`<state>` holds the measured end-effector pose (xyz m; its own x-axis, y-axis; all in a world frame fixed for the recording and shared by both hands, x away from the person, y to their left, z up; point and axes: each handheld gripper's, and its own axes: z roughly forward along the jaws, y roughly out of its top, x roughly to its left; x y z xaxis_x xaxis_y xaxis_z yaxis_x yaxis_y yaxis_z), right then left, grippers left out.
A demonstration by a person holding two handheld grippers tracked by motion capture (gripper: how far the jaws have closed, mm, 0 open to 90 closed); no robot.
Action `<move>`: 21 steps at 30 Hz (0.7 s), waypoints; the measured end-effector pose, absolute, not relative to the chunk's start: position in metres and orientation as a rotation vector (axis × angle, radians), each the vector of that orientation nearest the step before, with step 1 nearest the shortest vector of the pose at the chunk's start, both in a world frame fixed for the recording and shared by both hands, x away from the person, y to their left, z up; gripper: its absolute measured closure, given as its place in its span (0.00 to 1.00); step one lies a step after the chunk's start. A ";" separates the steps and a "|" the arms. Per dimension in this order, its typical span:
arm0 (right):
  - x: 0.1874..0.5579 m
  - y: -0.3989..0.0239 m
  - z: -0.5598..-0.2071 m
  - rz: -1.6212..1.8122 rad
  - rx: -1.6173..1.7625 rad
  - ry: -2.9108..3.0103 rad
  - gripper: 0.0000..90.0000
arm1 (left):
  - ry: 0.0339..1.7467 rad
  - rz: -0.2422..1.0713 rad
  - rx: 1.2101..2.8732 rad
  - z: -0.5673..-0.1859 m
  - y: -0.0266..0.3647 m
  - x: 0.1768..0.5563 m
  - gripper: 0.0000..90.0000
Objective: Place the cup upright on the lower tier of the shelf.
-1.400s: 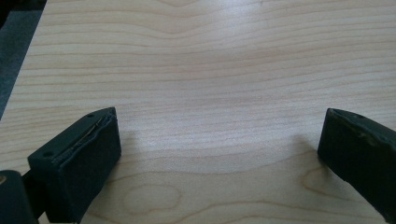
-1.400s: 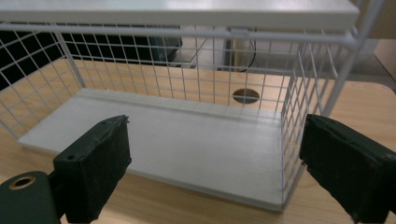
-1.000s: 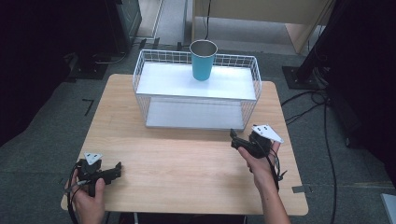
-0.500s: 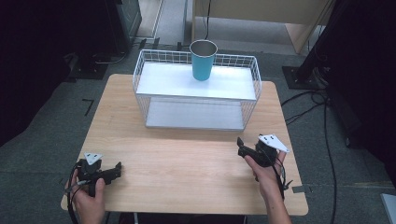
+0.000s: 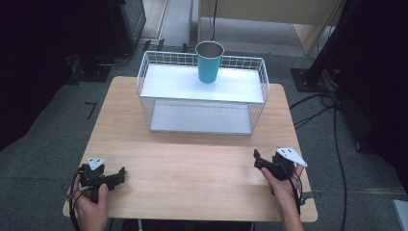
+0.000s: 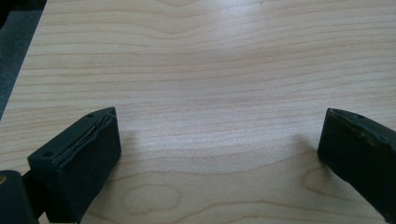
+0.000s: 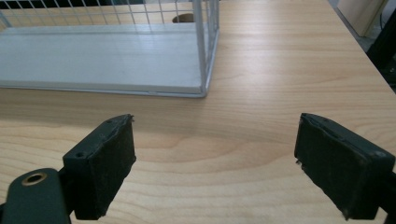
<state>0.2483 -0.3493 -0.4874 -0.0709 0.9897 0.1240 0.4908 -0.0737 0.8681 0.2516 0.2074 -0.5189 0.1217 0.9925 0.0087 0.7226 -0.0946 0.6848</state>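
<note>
High view: teal cup (image 5: 210, 61) upright on top shelf of wire rack (image 5: 144, 77), at back edge. Both grippers well short of rack on bare surface (image 5: 192, 168) — left gripper (image 5: 119, 174) and right gripper (image 5: 256, 160) jaws released, empty, likely resting between moves.

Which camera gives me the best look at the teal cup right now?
The high view: the cup stands upright and whole on the top shelf of the wire rack, its open rim clear. The right gripper view catches the rack's lower shelf and corner, not the cup. The left gripper view looks at bare table between its open jaws.
</note>
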 end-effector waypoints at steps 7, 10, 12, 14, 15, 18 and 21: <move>0.239 -0.364 -0.494 1.046 1.645 1.590 0.14 | 1.654 0.665 1.877 -0.519 0.207 0.252 0.00; 0.235 -0.369 -0.496 1.032 1.644 1.588 0.14 | 1.655 0.665 1.875 -0.519 0.207 0.252 0.00; 0.233 -0.371 -0.498 1.024 1.652 1.591 0.14 | 1.654 0.665 1.877 -0.519 0.207 0.252 0.00; 0.230 -0.374 -0.500 1.012 1.656 1.590 0.14 | 1.654 0.665 1.877 -0.519 0.207 0.252 0.00; 0.229 -0.375 -0.501 1.010 1.662 1.588 0.14 | 1.654 0.665 1.875 -0.519 0.207 0.252 0.00; 0.226 -0.379 -0.503 0.999 1.664 1.589 0.14 | 1.654 0.665 1.876 -0.519 0.207 0.252 0.00; 0.221 -0.385 -0.505 0.970 1.671 1.601 0.14 | 1.654 0.665 1.876 -0.519 0.207 0.252 0.00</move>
<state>0.2214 -0.3848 -0.5053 -0.0051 0.9961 0.0880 0.5392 -0.0714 0.8392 0.2516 0.2074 -0.5189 0.1218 0.9925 0.0088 0.7227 -0.0947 0.6847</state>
